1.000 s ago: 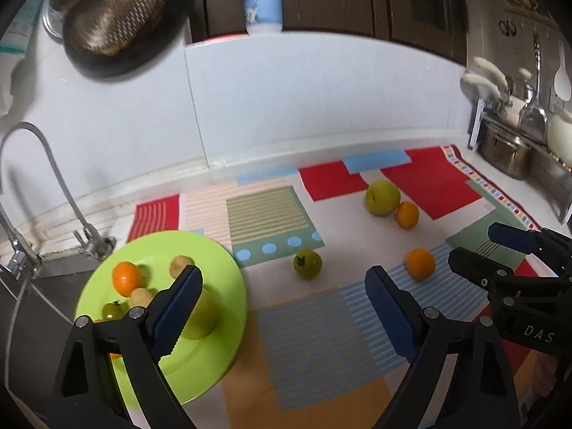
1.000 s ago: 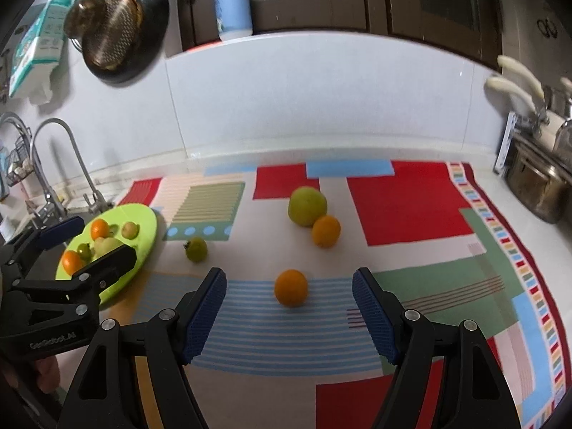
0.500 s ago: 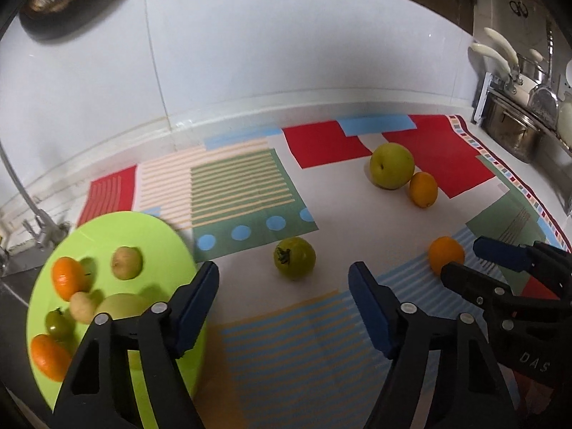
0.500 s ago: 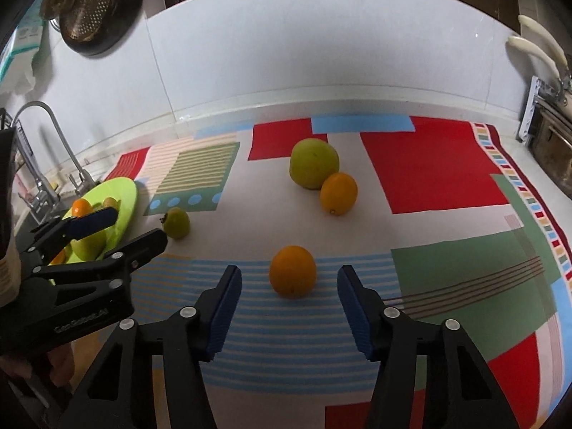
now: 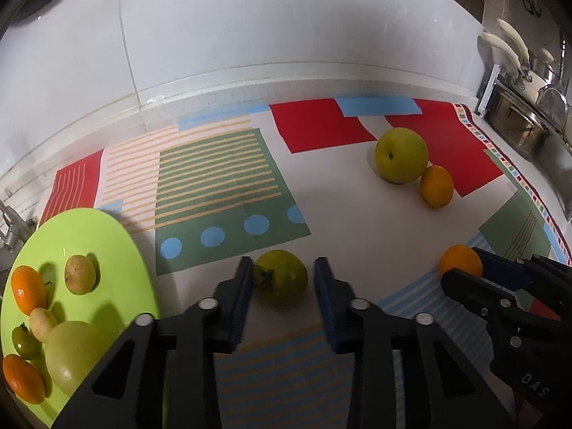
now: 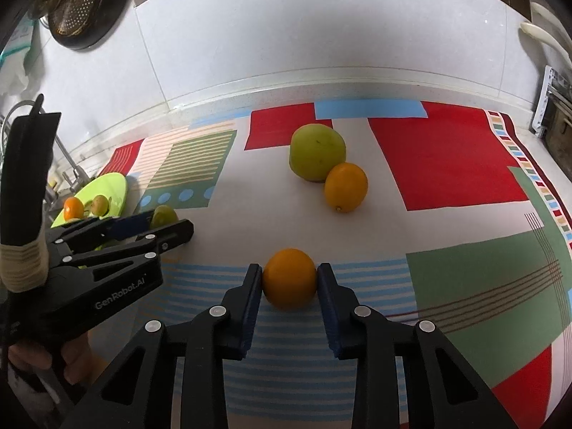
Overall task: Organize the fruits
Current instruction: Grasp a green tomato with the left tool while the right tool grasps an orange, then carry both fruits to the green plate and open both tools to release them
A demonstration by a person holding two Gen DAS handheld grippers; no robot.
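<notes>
My left gripper (image 5: pixel 282 279) straddles a small green persimmon-like fruit (image 5: pixel 281 280) on the patterned mat; its left pad touches the fruit and a small gap shows at the right pad. My right gripper (image 6: pixel 289 282) is shut on an orange (image 6: pixel 289 278) resting on the mat, both pads against its sides. A large green apple (image 6: pixel 316 157) and a second orange (image 6: pixel 345 187) lie together further back. A lime-green plate (image 5: pixel 107 246) at the left holds several small fruits.
A faucet (image 5: pixel 10 228) and sink edge lie left of the plate. A metal pot and utensil rack (image 5: pixel 518 121) stand at the far right. The white tiled wall runs along the back of the mat (image 6: pixel 447 157).
Both grippers moved forward and down and closed in: the left jaws came around the green fruit, the right jaws closed onto the near orange.
</notes>
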